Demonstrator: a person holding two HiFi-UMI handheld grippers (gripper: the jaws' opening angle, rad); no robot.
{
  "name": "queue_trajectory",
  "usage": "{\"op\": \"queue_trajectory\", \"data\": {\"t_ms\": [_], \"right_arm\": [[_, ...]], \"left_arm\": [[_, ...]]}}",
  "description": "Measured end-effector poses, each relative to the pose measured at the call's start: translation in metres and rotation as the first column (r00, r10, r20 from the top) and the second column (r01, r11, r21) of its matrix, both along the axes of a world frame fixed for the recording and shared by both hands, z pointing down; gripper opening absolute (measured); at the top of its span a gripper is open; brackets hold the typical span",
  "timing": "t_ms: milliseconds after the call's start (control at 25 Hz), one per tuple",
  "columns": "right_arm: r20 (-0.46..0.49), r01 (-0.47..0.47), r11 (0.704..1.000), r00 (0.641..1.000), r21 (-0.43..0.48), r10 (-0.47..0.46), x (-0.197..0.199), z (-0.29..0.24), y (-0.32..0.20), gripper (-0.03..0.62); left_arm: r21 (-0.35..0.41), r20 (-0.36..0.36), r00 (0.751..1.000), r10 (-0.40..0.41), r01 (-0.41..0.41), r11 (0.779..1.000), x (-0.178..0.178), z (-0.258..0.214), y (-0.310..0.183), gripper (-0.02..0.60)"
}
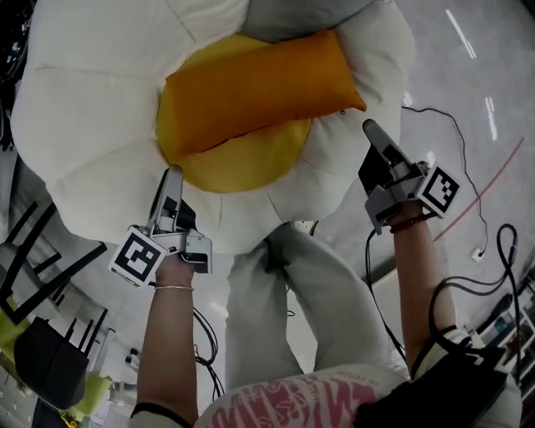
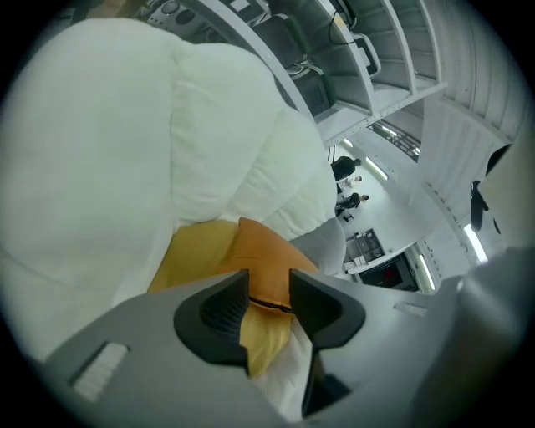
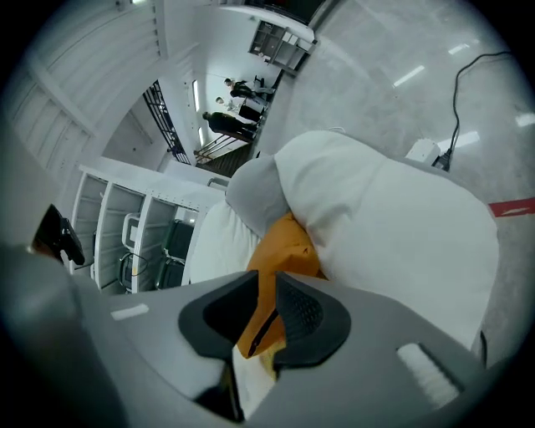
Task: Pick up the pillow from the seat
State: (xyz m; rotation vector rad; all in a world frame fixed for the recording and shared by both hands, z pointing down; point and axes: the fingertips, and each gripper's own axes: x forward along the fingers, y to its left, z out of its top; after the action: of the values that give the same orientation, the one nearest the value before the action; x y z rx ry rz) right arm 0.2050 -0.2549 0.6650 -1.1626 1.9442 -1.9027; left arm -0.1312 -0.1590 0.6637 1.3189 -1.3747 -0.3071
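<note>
An orange pillow [image 1: 259, 88] lies slantwise across the yellow centre [image 1: 242, 163] of a white flower-shaped seat [image 1: 92, 100]. My left gripper [image 1: 173, 171] hovers over the seat's near petal, just short of the yellow centre, and points at the pillow. In the left gripper view its jaws [image 2: 269, 280] stand open, with the pillow [image 2: 263, 255] showing beyond the gap and untouched. My right gripper [image 1: 372, 127] sits at the seat's right edge, a little below the pillow's right corner. Its jaws [image 3: 269, 284] are open by a narrow slit, and the pillow [image 3: 288, 247] lies ahead.
A grey cushion [image 1: 301, 17] rests at the seat's far side. The person's legs [image 1: 292, 284] stand against the seat's near edge. Cables [image 1: 456, 134] and a red floor line [image 1: 493, 180] run at the right. A black chair [image 1: 42, 351] is at the lower left. White shelving [image 2: 376, 58] stands behind.
</note>
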Motion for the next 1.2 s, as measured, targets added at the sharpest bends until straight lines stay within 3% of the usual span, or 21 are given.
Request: {"op": "queue_trajectory", "data": {"t_ms": [120, 480, 560, 680, 760, 840, 880, 920, 1080, 1200], "right_arm": [[-0.004, -0.011, 1.0, 1.0, 0.006, 0.011, -0.001, 0.0, -0.001, 0.095], [0.047, -0.104, 0.994, 0.994, 0.032, 0.103, 0.0, 0.016, -0.022, 0.256], [0.075, -0.12, 0.992, 0.99, 0.033, 0.118, -0.004, 0.03, -0.033, 0.261], [0.177, -0.176, 0.984, 0.97, 0.027, 0.169, -0.007, 0.031, -0.038, 0.273], [0.236, -0.199, 0.98, 0.953, 0.026, 0.188, -0.009, 0.025, -0.039, 0.211], [0.263, -0.211, 0.977, 0.944, 0.025, 0.197, -0.013, 0.02, -0.039, 0.171], [0.264, -0.214, 0.977, 0.943, 0.022, 0.201, -0.015, 0.017, -0.034, 0.154], [0.259, -0.216, 0.976, 0.944, 0.018, 0.204, -0.017, 0.012, -0.025, 0.141], [0.251, -0.218, 0.976, 0.944, -0.009, 0.213, -0.021, -0.009, 0.018, 0.118], [0.24, -0.229, 0.97, 0.94, -0.084, 0.243, -0.022, 0.002, 0.026, 0.118]], "left_arm": [[-0.018, -0.022, 1.0, -0.013, 0.012, 1.0, -0.005, 0.013, 0.003, 0.181], [0.04, -0.081, 0.997, 0.004, -0.001, 0.999, -0.004, 0.037, -0.015, 0.262], [0.03, -0.128, 0.992, -0.025, 0.029, 0.999, -0.004, 0.054, -0.026, 0.28], [0.007, -0.238, 0.966, -0.105, 0.109, 0.994, 0.0, 0.066, -0.032, 0.372], [0.004, -0.317, 0.939, -0.134, 0.143, 0.99, 0.005, 0.067, -0.033, 0.399], [0.045, -0.367, 0.921, -0.13, 0.157, 0.987, 0.008, 0.059, -0.036, 0.364], [0.075, -0.374, 0.92, -0.118, 0.156, 0.985, 0.008, 0.051, -0.035, 0.279], [0.096, -0.374, 0.921, -0.108, 0.155, 0.983, 0.007, 0.043, -0.03, 0.232], [0.075, -0.376, 0.917, -0.136, 0.176, 0.982, 0.003, 0.022, 0.0, 0.192], [0.041, -0.377, 0.911, -0.167, 0.196, 0.98, 0.002, 0.022, -0.001, 0.172]]}}
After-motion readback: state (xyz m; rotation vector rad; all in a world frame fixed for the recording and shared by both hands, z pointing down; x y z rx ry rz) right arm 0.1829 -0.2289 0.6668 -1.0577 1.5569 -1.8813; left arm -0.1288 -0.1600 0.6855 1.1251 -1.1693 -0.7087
